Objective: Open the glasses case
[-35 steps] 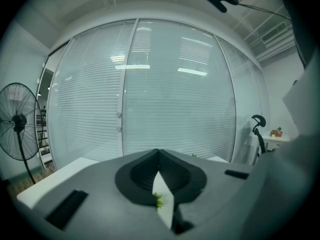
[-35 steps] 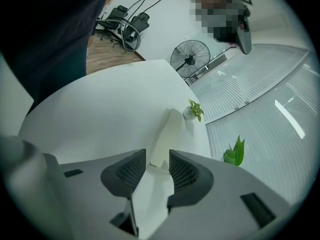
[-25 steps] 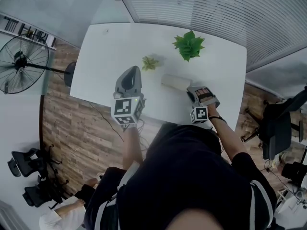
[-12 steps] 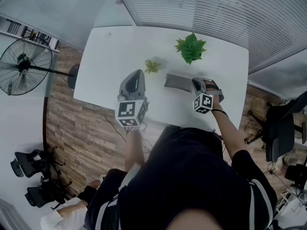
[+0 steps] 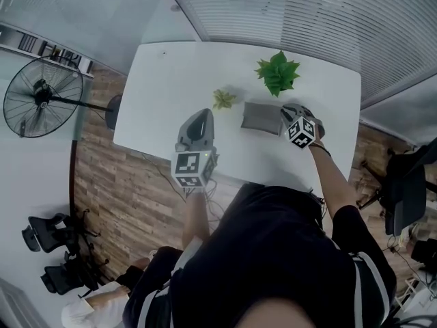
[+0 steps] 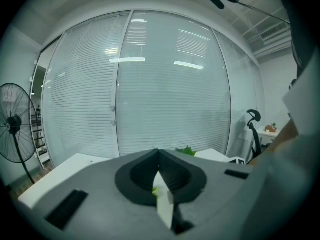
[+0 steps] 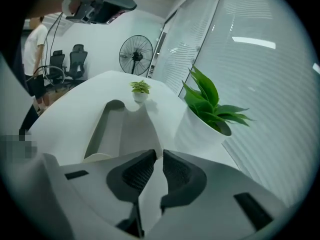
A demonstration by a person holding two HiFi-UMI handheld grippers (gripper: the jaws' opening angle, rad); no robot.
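The grey glasses case (image 5: 260, 117) lies on the white table (image 5: 171, 80), in front of the large plant. In the right gripper view the case (image 7: 106, 129) shows its hollow inside, and its pale lid flap (image 7: 145, 129) rises toward me. My right gripper (image 5: 284, 112) is at the case's right end. Its jaws (image 7: 160, 154) hold the flap's edge between the pads and are opening slightly. My left gripper (image 5: 198, 116) hovers left of the case, apart from it. Its jaws are shut (image 6: 159, 156) with nothing in them.
A large leafy plant in a white pot (image 5: 276, 72) (image 7: 207, 109) stands just behind the case. A small potted plant (image 5: 223, 99) (image 7: 140, 89) sits to its left. A standing fan (image 5: 42, 94) and office chairs (image 5: 51, 251) are on the floor to the left. Blinds cover the glass wall behind.
My right gripper has moved along the case to its right end and rolled over. The case has gone from a closed pale roll to a wider grey shape with its flap lifted. The left gripper stayed.
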